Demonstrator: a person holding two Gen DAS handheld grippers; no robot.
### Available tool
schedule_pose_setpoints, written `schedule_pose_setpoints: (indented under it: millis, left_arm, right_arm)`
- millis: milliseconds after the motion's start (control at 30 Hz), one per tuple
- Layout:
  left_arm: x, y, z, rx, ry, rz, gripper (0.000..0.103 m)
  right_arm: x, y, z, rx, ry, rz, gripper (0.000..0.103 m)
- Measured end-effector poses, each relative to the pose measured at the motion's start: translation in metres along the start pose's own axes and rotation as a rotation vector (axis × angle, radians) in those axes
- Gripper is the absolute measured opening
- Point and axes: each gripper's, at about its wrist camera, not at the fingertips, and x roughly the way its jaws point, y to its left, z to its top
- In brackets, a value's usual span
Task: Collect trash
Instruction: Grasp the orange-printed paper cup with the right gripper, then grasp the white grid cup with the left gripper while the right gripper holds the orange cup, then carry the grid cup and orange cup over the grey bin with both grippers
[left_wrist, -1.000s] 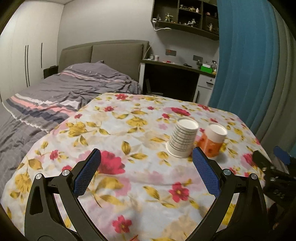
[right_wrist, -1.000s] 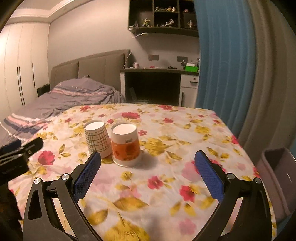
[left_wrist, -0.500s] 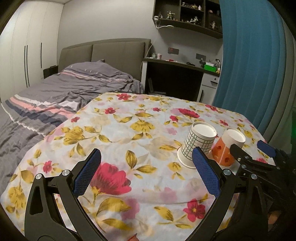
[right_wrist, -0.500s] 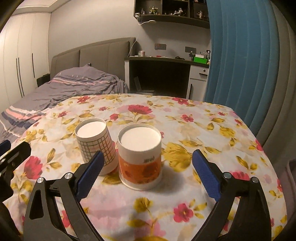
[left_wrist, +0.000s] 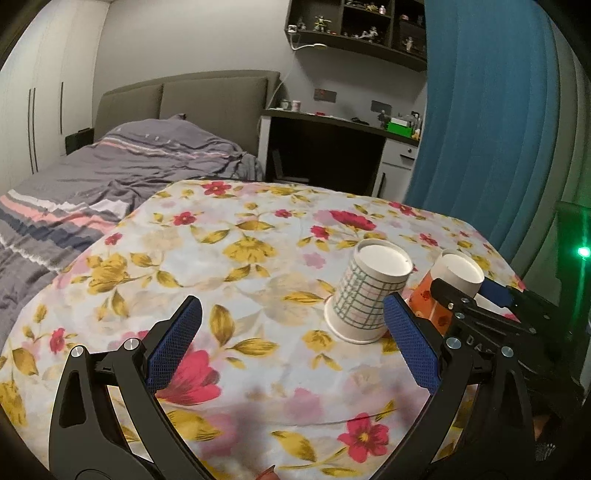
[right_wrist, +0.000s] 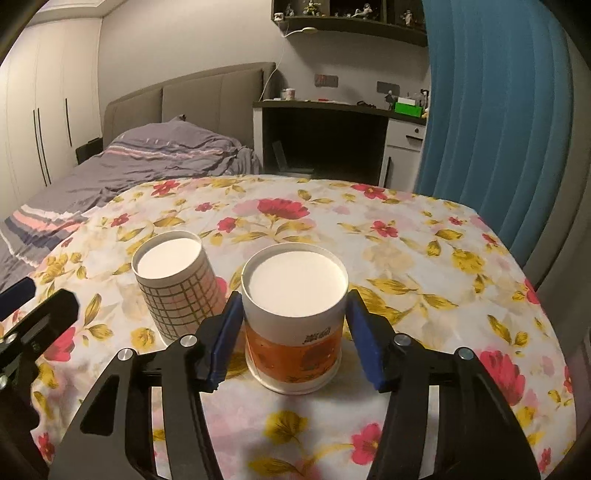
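Orange paper cup (right_wrist: 293, 325) upside down on the floral tablecloth (right_wrist: 424, 258), right gripper (right_wrist: 291, 332) closed in around it — pads at its sides, contact unclear, checked cup (right_wrist: 177, 286) just beside, left gripper (left_wrist: 291, 347) wide open, holding nothing.

- My right gripper (right_wrist: 291, 334) sits low over the table, pointing away from me, its blue-padded fingers (right_wrist: 364, 338) closed in on either side of the orange cup (right_wrist: 295, 332), touching it or very nearly.
- My left gripper (left_wrist: 291, 349) hovers to the left of the right one, level, its jaws spread wide with nothing between them.
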Motion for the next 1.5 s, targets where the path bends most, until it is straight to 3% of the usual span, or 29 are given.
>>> schedule_pose_setpoints:
  millis: [233,433,533,700,767,1000,1500]
  left_arm:
    - [0.024,-0.028,0.0,0.022,0.043,-0.058,0.097]
    - [0.052,-0.045,0.006,0.022,0.087,-0.064,0.097]
    - [0.063,-0.05,0.008,0.026,0.115,-0.057,0.089]
    - [0.08,-0.051,0.007,0.019,0.2,-0.093,0.062]
    - [0.08,-0.05,0.006,0.014,0.207,-0.104,0.059]
    - [0.058,-0.053,0.001,0.015,0.178,-0.101,0.057]
    - [-0.036,-0.099,-0.011,0.095,0.094,-0.202,0.056]
  right_arm:
    - [-0.031,-0.032,-0.005,0.036,-0.033,-0.013,0.056]
    - [-0.056,-0.054,-0.014,0.057,-0.054,-0.009,0.056]
    - [-0.063,-0.061,-0.018,0.071,-0.059,0.0,0.056]
    - [-0.066,-0.065,-0.021,0.074,-0.056,0.013,0.056]
    - [-0.066,-0.065,-0.022,0.069,-0.054,0.015,0.056]
    - [-0.082,-0.066,-0.025,0.058,-0.068,0.023,0.056]
    - [-0.163,-0.088,-0.049,0.049,-0.13,-0.015,0.056]
